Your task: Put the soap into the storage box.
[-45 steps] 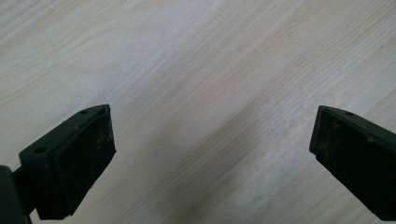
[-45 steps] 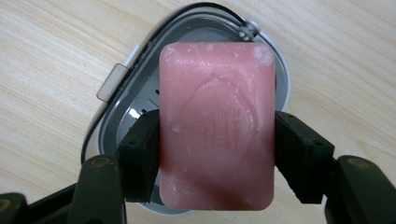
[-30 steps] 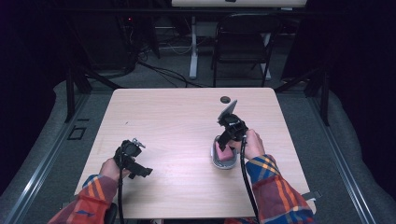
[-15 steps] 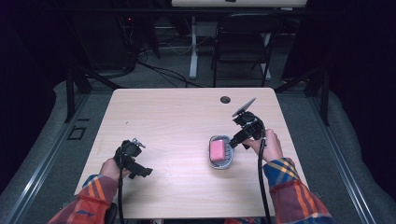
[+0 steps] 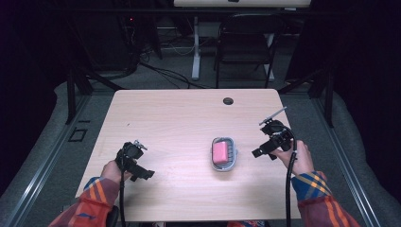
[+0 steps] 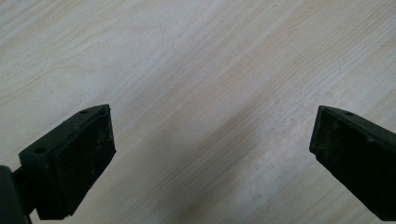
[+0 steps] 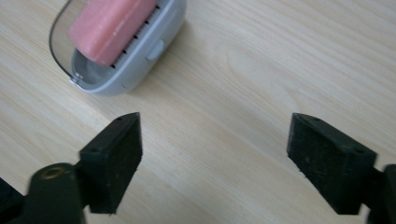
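Pink soap bar [image 5: 219, 152] sits in a grey dish [image 5: 230, 163] mid-table, nothing blocking it. Right gripper [image 5: 256, 152] just beside it, jaws wide (empty). Left gripper [image 5: 149, 174] well apart, also wide.

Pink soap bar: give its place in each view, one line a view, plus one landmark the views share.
High view: the pink soap bar lies in the grey soap dish, right of the table's middle, left of the right gripper.
Left gripper view: not in it.
Right gripper view: top left, in the dish, beyond the open jaws.
Shared landmark: the light wooden tabletop.
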The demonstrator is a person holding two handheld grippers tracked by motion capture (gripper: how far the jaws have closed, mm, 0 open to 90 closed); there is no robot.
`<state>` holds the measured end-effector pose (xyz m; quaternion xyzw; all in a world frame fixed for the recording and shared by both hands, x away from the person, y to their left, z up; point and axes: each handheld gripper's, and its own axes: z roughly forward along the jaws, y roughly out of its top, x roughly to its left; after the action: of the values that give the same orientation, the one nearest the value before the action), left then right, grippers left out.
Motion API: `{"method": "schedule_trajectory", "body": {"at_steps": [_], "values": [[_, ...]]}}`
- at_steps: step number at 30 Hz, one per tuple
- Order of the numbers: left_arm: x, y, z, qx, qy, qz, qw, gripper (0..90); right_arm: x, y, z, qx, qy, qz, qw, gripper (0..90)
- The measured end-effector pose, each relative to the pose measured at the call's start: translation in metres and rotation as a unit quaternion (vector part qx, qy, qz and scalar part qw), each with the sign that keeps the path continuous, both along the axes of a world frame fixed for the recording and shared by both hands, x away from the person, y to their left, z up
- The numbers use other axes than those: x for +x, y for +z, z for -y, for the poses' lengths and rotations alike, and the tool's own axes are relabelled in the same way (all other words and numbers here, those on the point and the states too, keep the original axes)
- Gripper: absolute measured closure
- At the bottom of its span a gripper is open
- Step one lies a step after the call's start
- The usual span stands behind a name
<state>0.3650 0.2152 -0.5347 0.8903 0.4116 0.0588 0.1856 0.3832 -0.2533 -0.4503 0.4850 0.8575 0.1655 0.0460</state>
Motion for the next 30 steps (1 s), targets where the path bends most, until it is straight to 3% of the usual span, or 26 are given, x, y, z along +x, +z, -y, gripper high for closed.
{"method": "schedule_trajectory", "body": {"at_steps": [2, 10, 15, 16, 19, 20, 23, 25, 27, 28, 30], "values": [[0.000, 0.000, 0.000, 0.001, 0.000, -0.001, 1.0000, 0.1, -0.004, -0.003, 0.008, 0.008, -0.007, 0.001, 0.9999, 14.8], [0.000, -0.001, 0.000, 0.002, -0.002, -0.003, 1.0000, 0.1, -0.020, -0.013, 0.035, -0.006, -0.007, 0.006, 0.9999, 12.1], [0.000, -0.001, 0.000, 0.002, -0.001, -0.002, 1.0000, 0.1, -0.031, -0.022, 0.045, -0.002, -0.010, 0.007, 0.9999, 6.8], [0.000, -0.001, 0.000, 0.002, -0.001, -0.003, 1.0000, 0.0, -0.034, -0.025, 0.047, 0.004, -0.012, 0.008, 0.9999, 5.4], [0.000, -0.001, 0.001, 0.003, -0.001, -0.003, 1.0000, 0.1, -0.040, -0.032, 0.053, -0.006, -0.015, 0.001, 0.9999, 0.7], [0.000, -0.001, 0.001, 0.003, -0.001, -0.004, 1.0000, 0.1, -0.043, -0.037, 0.055, 0.008, -0.012, 0.002, 0.9999, 0.0], [0.000, -0.002, 0.001, 0.002, -0.002, -0.004, 1.0000, 0.1, -0.050, -0.047, 0.061, 0.002, -0.007, 0.014, 0.9999, 0.0], [0.000, -0.002, 0.001, 0.003, -0.002, -0.004, 1.0000, 0.1, -0.054, -0.056, 0.065, 0.016, -0.008, 0.019, 0.9996, 0.0], [0.000, -0.002, 0.002, 0.002, -0.003, -0.005, 1.0000, 0.1, -0.056, -0.063, 0.068, 0.024, -0.009, 0.007, 0.9996, 0.0], [0.000, -0.002, 0.002, 0.003, -0.004, -0.004, 1.0000, 0.1, -0.055, -0.066, 0.070, 0.019, -0.004, -0.007, 0.9998, 0.0], [0.000, -0.001, 0.002, 0.003, -0.005, -0.004, 1.0000, 0.1, -0.055, -0.071, 0.069, 0.013, 0.007, -0.013, 0.9998, 0.0]]}}
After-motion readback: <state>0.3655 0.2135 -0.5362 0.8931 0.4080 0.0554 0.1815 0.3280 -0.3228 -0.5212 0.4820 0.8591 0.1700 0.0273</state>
